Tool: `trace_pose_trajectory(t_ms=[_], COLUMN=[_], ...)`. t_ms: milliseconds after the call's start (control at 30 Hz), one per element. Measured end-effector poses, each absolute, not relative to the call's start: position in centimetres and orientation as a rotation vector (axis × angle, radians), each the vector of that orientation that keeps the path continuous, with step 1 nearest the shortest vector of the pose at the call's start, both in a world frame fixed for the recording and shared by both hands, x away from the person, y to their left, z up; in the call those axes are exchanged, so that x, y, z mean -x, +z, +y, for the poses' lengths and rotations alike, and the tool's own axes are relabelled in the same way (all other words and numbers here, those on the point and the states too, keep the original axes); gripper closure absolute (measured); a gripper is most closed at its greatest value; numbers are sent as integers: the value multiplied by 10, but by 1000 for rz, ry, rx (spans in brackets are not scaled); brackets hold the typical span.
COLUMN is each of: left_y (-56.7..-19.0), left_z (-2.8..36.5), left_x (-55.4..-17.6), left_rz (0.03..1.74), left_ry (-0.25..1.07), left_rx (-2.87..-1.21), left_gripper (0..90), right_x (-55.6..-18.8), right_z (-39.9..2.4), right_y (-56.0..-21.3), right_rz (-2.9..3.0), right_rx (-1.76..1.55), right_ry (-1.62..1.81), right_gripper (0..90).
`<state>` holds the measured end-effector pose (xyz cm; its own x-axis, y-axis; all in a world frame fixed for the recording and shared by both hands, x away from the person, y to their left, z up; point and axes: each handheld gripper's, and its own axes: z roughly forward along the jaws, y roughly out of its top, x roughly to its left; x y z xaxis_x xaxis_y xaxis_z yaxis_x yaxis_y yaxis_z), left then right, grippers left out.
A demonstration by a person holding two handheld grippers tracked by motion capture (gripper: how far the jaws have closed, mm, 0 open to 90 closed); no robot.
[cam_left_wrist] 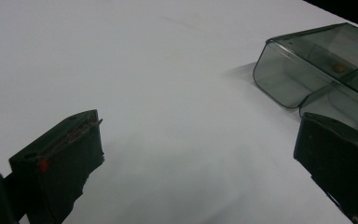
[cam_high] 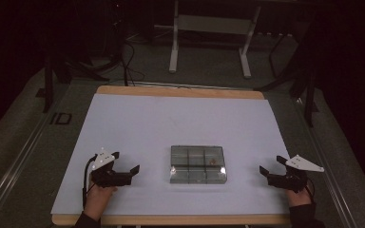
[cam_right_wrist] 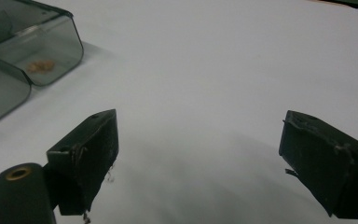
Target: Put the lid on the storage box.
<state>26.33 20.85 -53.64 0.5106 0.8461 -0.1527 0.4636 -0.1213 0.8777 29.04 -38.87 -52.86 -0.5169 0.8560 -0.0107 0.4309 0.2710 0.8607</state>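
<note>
Organizer box (cam_high: 198, 164), clear smoky plastic with divided compartments, sits mid-surface on the white sheet (cam_high: 180, 118), long axis left-right. Left hand-held gripper (cam_high: 125, 163) lies to its left, right hand-held gripper (cam_high: 270, 166) to its right; the left looks slightly nearer. Both have jaws spread wide, holding nothing. Small orange-brown item (cam_right_wrist: 40, 66) rests in one far-row compartment. No readable labels or writing on the box.
</note>
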Motion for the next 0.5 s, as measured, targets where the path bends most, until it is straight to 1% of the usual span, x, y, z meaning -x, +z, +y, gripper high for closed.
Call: trace_pose_trajectory(t_ms=[367,500], left_y=[-542,-542], left_z=[216,215], left_x=[-256,-255], left_rz=[1160,1166], left_ry=[511,543], left_rx=[-1735,-1733], left_gripper=[16,16], right_x=[-283,-283], right_z=[-397,-399], right_y=[-534,-534], right_rz=[1999,1947], right_rx=[-1219,-1255], right_ry=[1166,1152], right_gripper=[117,117])
